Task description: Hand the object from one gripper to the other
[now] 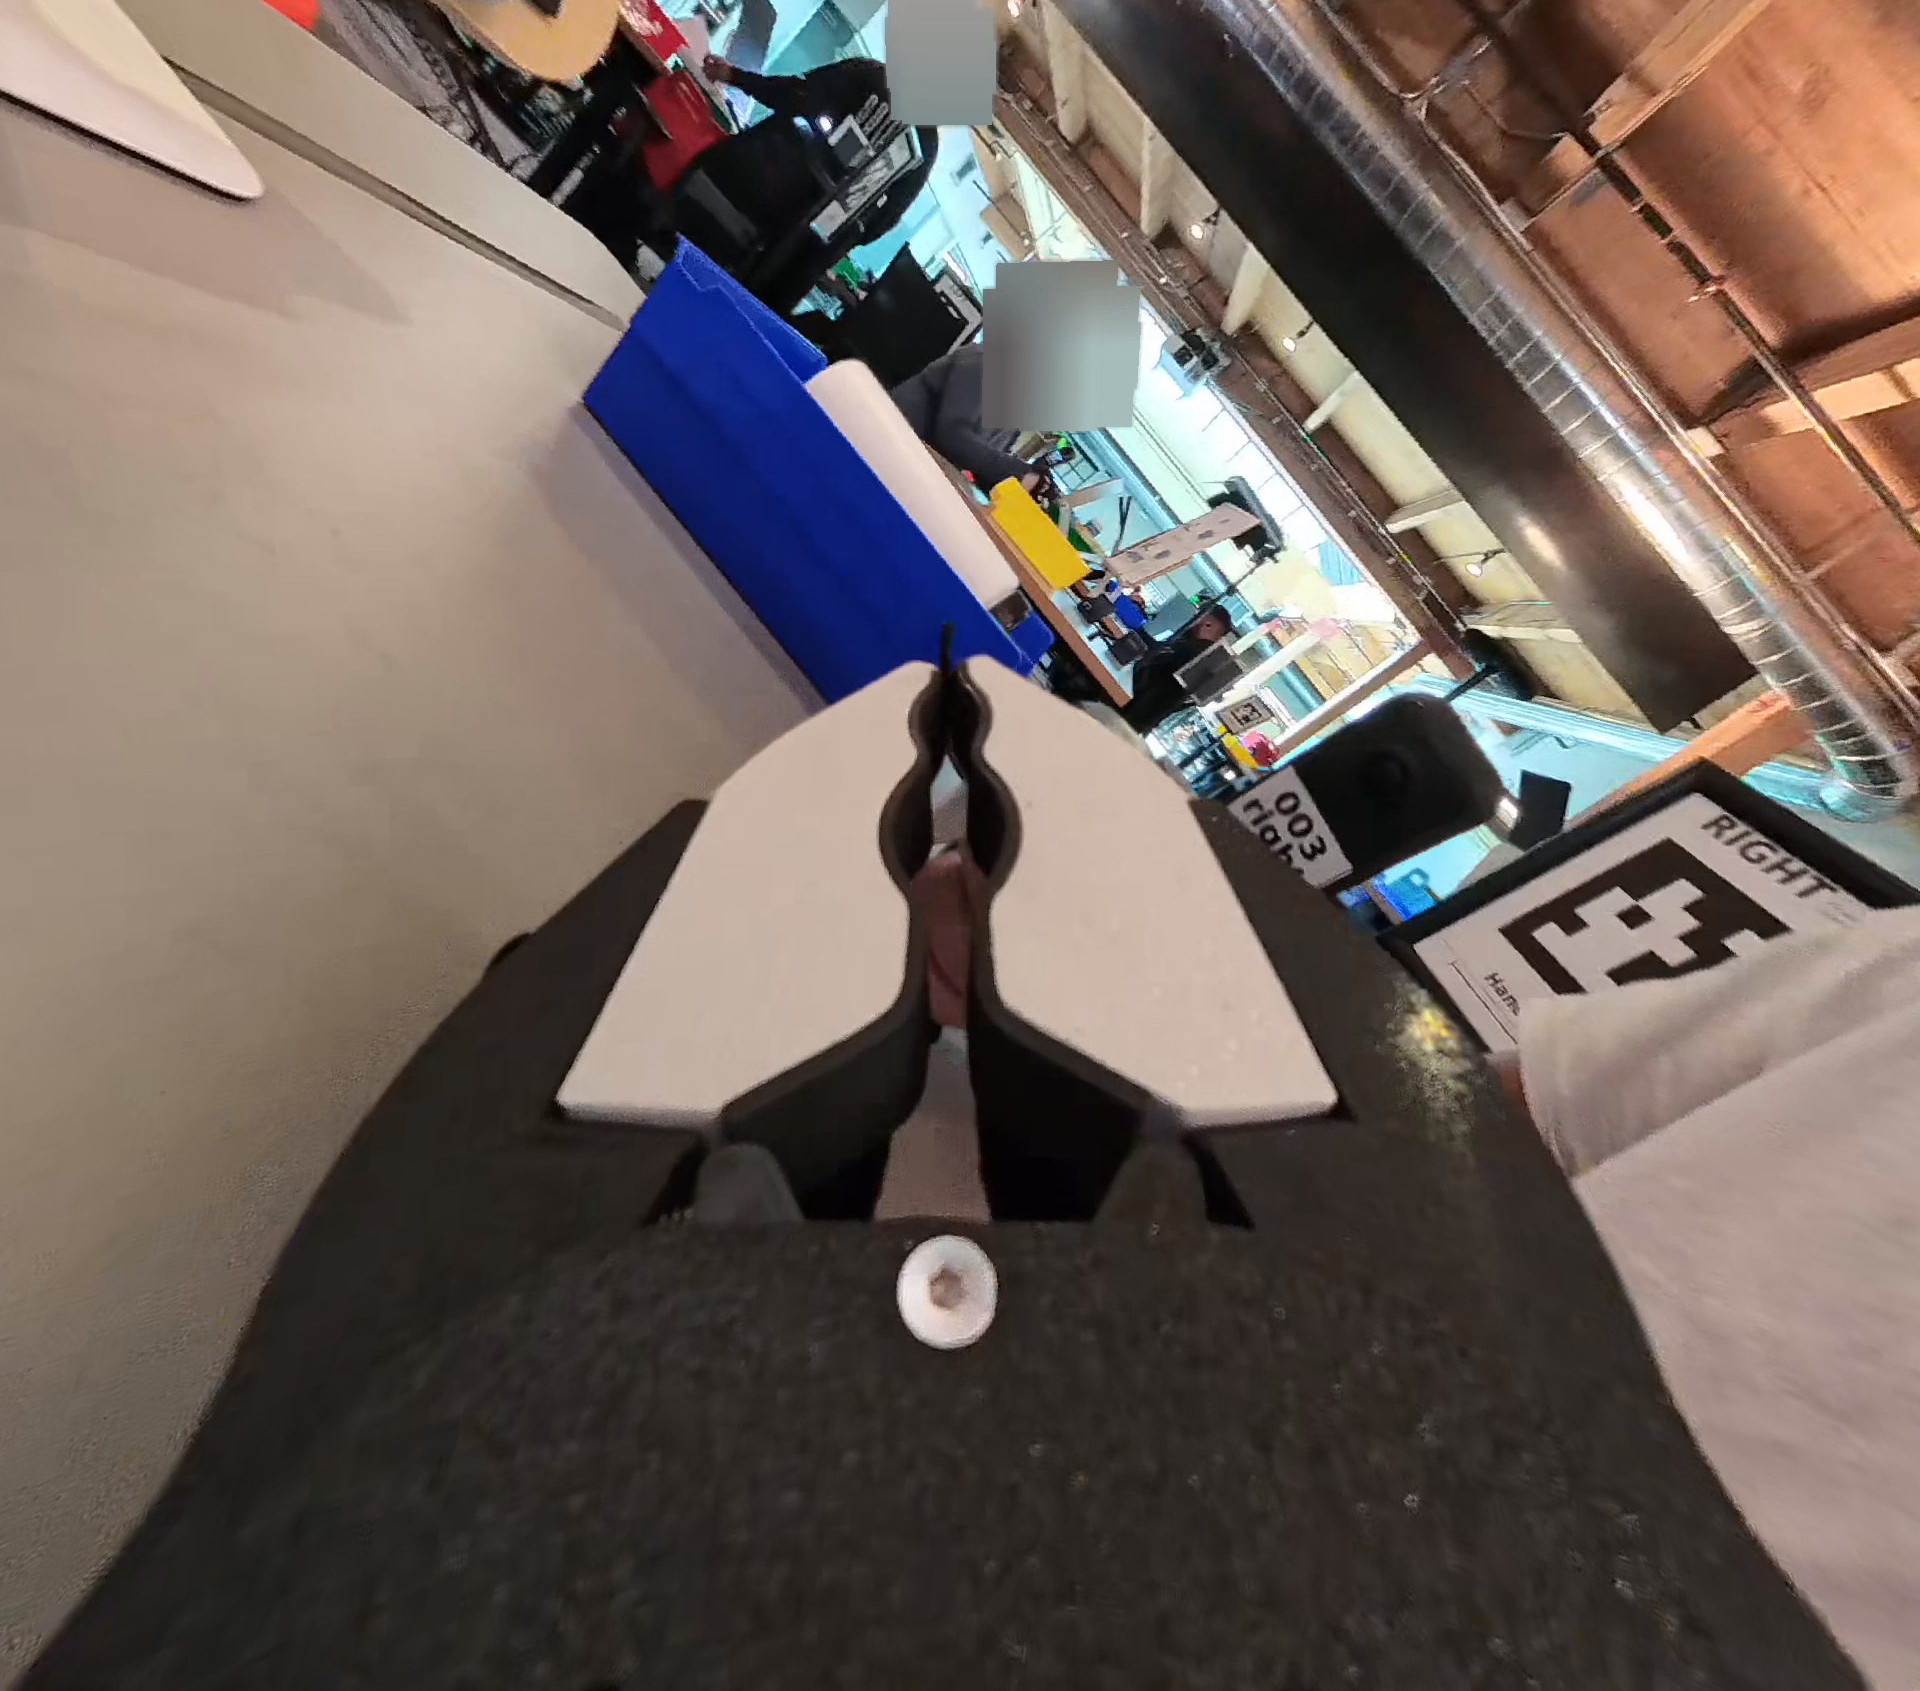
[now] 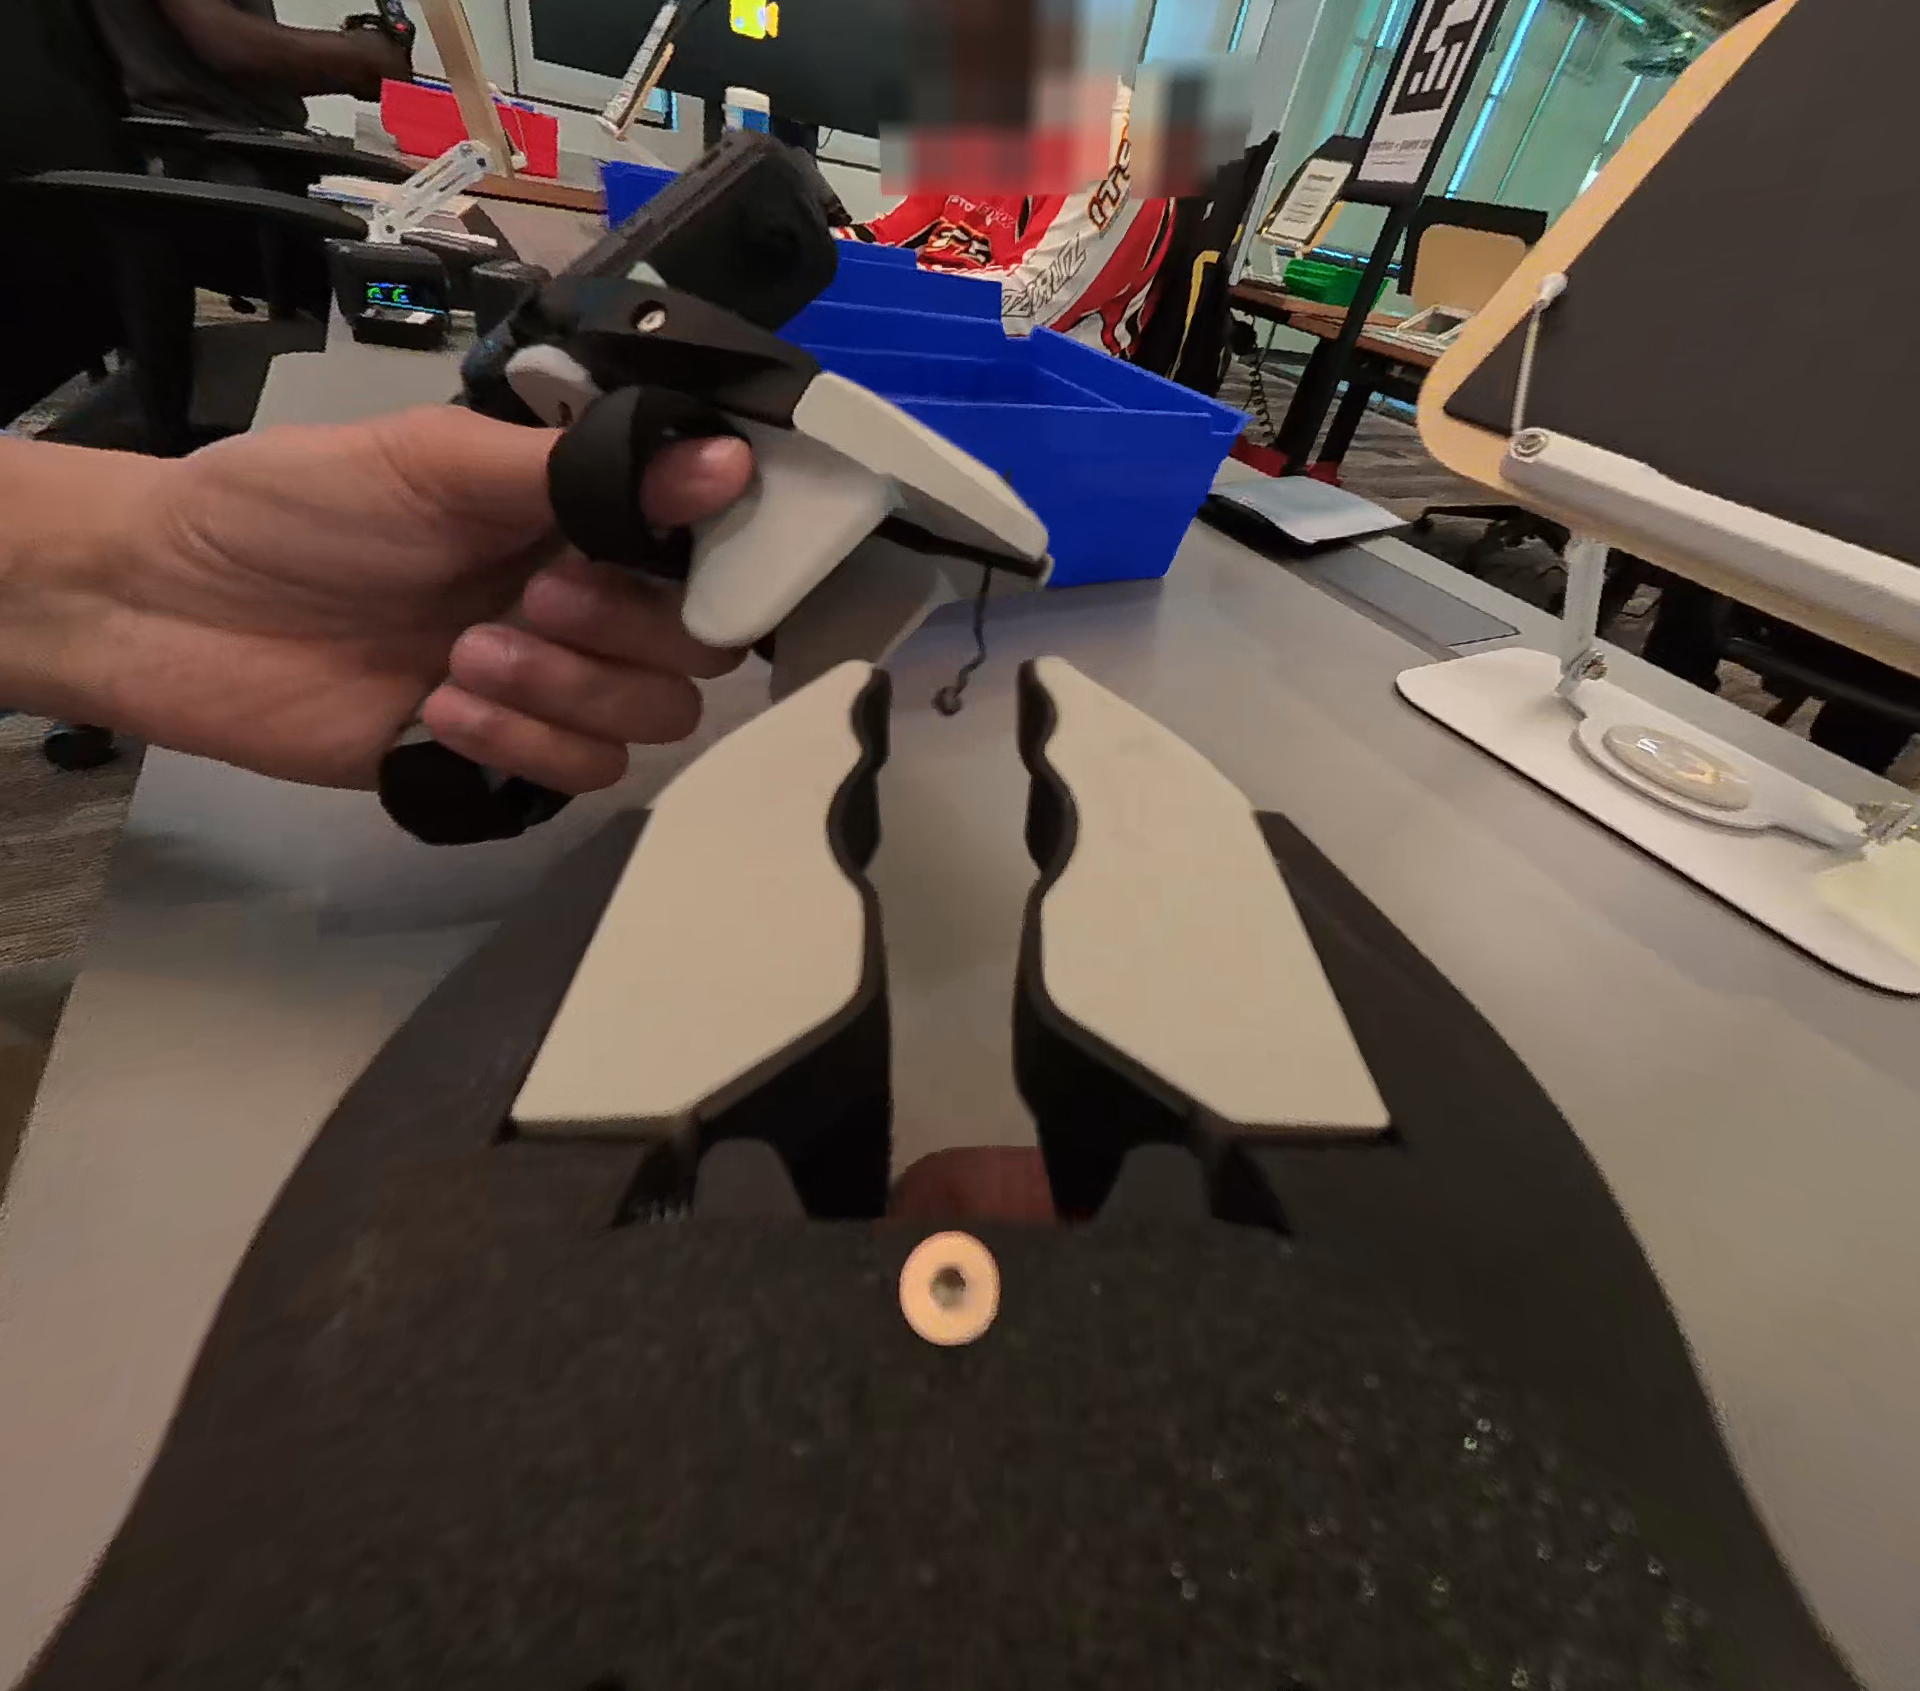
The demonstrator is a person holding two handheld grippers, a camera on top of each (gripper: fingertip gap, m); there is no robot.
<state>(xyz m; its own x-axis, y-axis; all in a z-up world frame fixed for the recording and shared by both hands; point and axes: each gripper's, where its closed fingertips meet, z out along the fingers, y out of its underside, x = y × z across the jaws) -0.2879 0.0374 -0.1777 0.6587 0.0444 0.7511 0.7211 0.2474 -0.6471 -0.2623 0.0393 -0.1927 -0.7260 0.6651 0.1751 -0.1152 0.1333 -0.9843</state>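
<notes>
A: Left wrist view. The left gripper (image 1: 948, 691), grey-padded fingers on a black body, is seen clenched, tips pressed together on a thin black cord (image 1: 945, 654) whose end pokes out past them. The camera is rolled hard; the pale grey table (image 1: 312, 602) fills the left side.

B: Surroundings noted?

A: A blue plastic bin (image 1: 790, 488) lies beyond the tips at the table's far side. The right gripper (image 1: 1392, 784) is glimpsed at the right edge, beside a black-and-white marker card (image 1: 1652, 924).

B: Right wrist view?

A: The right gripper (image 2: 951, 685) is held released, a clear gap between its fingers, nothing in it. The left gripper (image 2: 1023, 566) is seen just ahead, gripped by a person's hand (image 2: 312, 592). The cord (image 2: 971, 654) is pinched at its tips and hangs down, its lower end just above the gap between the right fingertips; contact cannot be told.

B: Else?

A: The bin (image 2: 1039, 436) stands behind on the table (image 2: 1195, 706); a white stand with a dark board (image 2: 1662, 415) sits at the right.
</notes>
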